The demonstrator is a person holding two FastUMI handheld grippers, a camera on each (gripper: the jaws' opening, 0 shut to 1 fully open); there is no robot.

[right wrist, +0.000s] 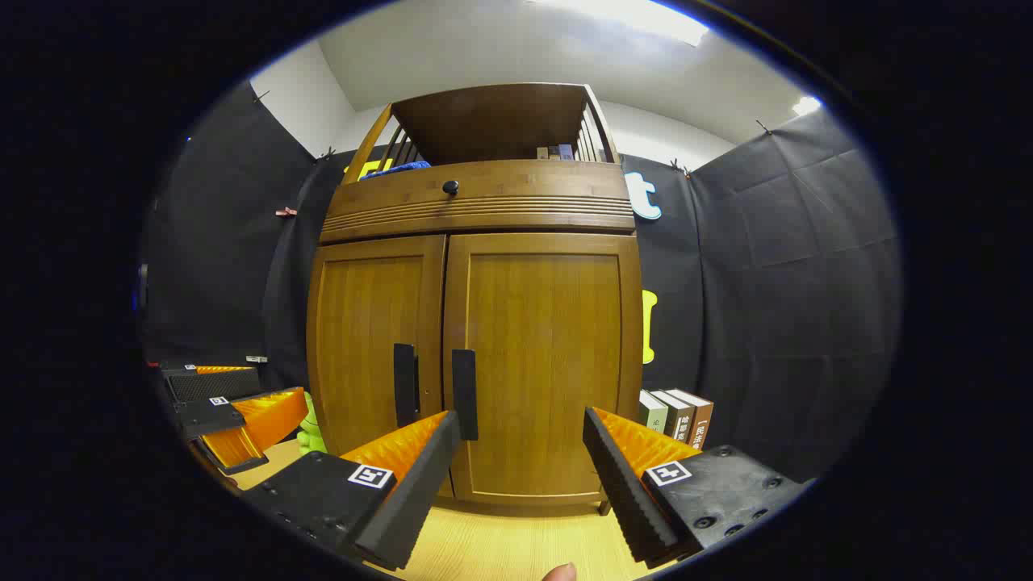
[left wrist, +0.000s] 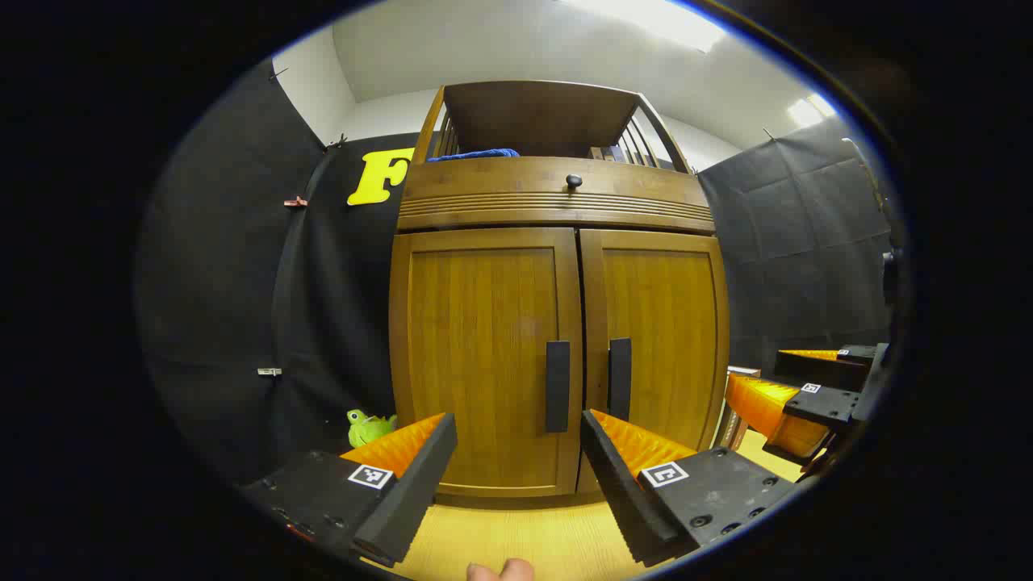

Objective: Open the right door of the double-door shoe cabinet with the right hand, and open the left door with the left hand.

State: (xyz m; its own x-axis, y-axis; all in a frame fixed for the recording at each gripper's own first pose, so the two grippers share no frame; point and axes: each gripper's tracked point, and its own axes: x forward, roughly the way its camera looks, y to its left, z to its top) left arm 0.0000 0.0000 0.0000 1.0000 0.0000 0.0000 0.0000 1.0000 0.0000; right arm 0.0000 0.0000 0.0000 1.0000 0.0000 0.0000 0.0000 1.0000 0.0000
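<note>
Standing at 12 o'clock ahead of both grippers, shoe cabinet (left wrist: 557, 323) has both doors shut; left door (left wrist: 484, 355) & right door (right wrist: 541, 363) w/ dark handles at centre. Books (right wrist: 676, 415) at 3 o'clock beside it, spine text too small to read. Left gripper (left wrist: 516, 468) & right gripper (right wrist: 520, 468) spread wide, holding nothing. Pale wood tabletop (right wrist: 500, 549), black cloth walls.

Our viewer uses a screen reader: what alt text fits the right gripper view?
A wooden shoe cabinet with both doors closed stands ahead. The open right gripper faces the right door, short of its handle. The left gripper shows at left, books at the cabinet's right.
</note>
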